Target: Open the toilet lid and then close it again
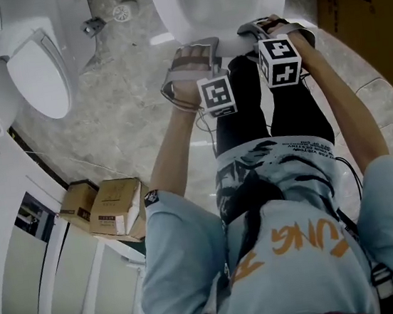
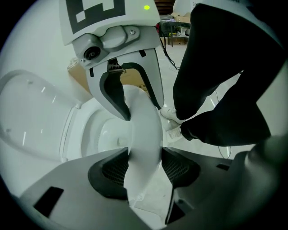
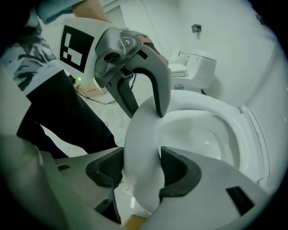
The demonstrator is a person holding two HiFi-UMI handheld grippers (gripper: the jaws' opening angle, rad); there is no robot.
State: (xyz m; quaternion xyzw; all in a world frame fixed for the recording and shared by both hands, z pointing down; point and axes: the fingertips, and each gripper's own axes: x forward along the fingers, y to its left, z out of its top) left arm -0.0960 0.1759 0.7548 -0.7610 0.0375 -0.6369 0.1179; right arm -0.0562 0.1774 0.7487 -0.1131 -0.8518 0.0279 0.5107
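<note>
Facing white ceramic toilet bowl [image 3: 202,134] on grey marble-look floor [image 1: 127,119]. Gripping front arc of white oval plastic seat ring [image 3: 144,134] w/ left gripper [image 2: 144,168]: closed onto ring from both sides, kept apart only by ring's thickness. Same w/ right gripper [image 3: 137,173], just beside it on same arc, pinching ring btwn dark ribbed pads [image 3: 105,168]. Holding ring's front apparently lifted off bowl, w/ bowl showing through ring's opening. Seeing white plastic toilet lid [image 2: 31,112] tipped up behind bowl, well apart from both grippers. Standing in black trousers [image 1: 291,111] close to bowl front. Elsewhere in head view: second white toilet [image 1: 38,73] upper left, small brown cardboard boxes [image 1: 113,207] lower left, big brown carton [image 1: 360,9] upper right.
</note>
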